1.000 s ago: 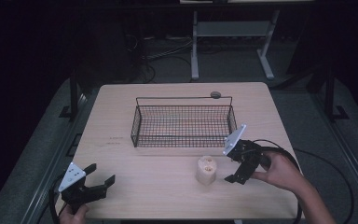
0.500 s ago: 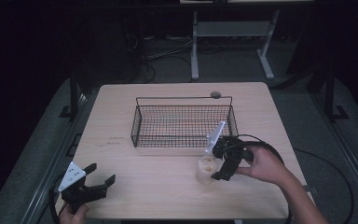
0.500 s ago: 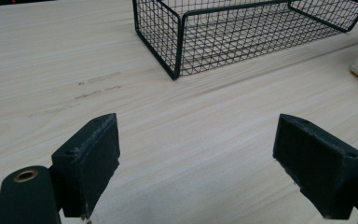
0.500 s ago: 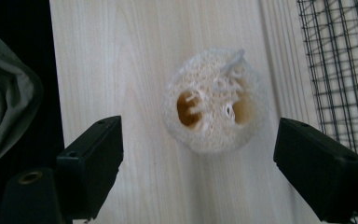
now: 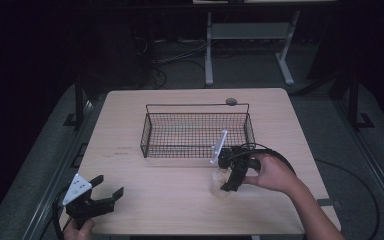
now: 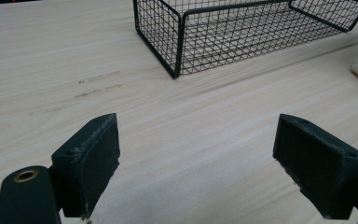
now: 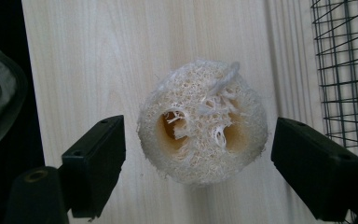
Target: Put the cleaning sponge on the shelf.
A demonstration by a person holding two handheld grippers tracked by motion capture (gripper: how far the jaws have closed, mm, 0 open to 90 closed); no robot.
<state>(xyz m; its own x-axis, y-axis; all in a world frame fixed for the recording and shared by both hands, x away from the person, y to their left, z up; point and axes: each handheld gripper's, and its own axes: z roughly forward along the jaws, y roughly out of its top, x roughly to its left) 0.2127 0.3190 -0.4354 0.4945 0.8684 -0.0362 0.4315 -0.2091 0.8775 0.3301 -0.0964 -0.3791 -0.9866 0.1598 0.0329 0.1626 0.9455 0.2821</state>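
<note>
Landmark: the black wire basket (image 5: 197,131) sits mid-table, and everything here is placed off it.
Loofah: there it is, a pale round loofah slice (image 7: 203,122), lying flat on the wooden table (image 5: 145,200) just off the basket's near right corner, close to it but not touching.
Loofah up close: the right gripper view looks straight down onto its fibrous face, two hollow channels showing, loose strands curling across the top.
Right gripper: the right gripper (image 5: 225,182) points down over the loofah, on the near side of the basket, with the hand (image 5: 270,172) wrapped around its body.
Right tongs: the jaws have just been closing in, with the loofah sitting right between them; a thin sliver of table shows on each side of it, so the pads (image 7: 98,163) are not pressing yet.
Basket edge: in the right gripper view the basket mesh runs along the frame's right side, just beyond the far pad.
Left gripper: the left gripper (image 5: 107,196) waits well away from the basket, down at the table's near left corner, pointing towards the basket.
Left tongs: spread wide, and only bare wood between the pads (image 6: 91,158).
Left gripper's outlook: the basket's near left corner stands ahead of it, and a scrap of the loofah peeks in at the frame's right edge.
</note>
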